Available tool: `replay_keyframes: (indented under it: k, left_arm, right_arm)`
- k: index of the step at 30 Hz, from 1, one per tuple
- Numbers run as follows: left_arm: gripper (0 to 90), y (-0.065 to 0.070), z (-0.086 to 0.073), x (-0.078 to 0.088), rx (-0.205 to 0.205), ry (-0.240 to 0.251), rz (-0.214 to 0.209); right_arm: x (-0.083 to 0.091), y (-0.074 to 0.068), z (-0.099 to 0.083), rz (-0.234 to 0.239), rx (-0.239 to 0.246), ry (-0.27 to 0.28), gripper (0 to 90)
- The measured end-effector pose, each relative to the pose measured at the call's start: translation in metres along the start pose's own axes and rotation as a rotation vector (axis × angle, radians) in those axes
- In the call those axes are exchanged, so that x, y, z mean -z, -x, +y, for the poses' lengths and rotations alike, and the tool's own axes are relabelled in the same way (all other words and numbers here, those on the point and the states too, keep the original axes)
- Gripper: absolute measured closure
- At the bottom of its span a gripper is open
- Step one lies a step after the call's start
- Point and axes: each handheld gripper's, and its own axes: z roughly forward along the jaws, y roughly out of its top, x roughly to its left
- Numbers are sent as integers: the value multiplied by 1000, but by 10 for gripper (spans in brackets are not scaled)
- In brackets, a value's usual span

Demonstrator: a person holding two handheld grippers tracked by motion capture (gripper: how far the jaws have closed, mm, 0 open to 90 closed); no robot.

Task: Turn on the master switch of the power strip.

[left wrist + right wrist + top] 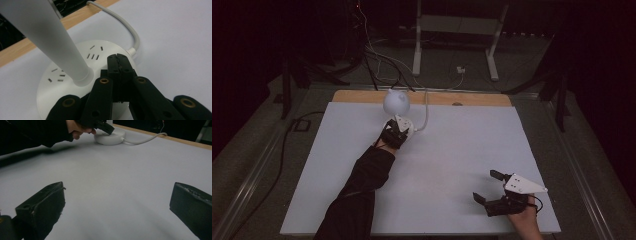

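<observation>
A white desk lamp stands at the back of the table, its round head (396,101) above a tapering stem (57,37). The stem rises from a round white base (100,53) with socket slots in its top. My left gripper (119,60) is shut, its jaws pressed together with nothing between them. The tips rest on the base's top, just right of the stem. From above, the left gripper (398,131) covers most of the base. My right gripper (486,186) is open above the bare table near the front right, with nothing between its jaws (117,200).
A white cable (427,112) curves from the lamp base over the wooden back edge (362,96) of the table. The white tabletop (452,160) stretches between the two grippers. Beyond the table stand metal frame legs (417,45) and loose wires on a dark floor.
</observation>
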Motion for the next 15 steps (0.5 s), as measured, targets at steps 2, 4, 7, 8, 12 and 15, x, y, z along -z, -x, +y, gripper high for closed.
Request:
replay_keyframes:
  k: [2,4,7,8,12,15]
  left_arm:
    - [900,0,0,-1,-13,-3,1]
    - [900,-2,1,-1,2,-9,-11]
    - [900,-1,1,-1,-9,-16,-10]
    - [900,-1,1,-1,-9,-16,-11]
    - [900,-2,1,-2,-15,-16,-14]
    - [900,-1,2,-2,-30,-25,-8]
  right_arm:
    - [0,0,0,-1,0,-1,0]
    - [0,0,0,1,1,-2,0]
    - [0,0,0,2,0,-2,0]
    - [0,0,0,2,0,-3,0]
    - [0,-1,0,1,3,-3,0]
    - [0,-1,0,2,3,-4,0]
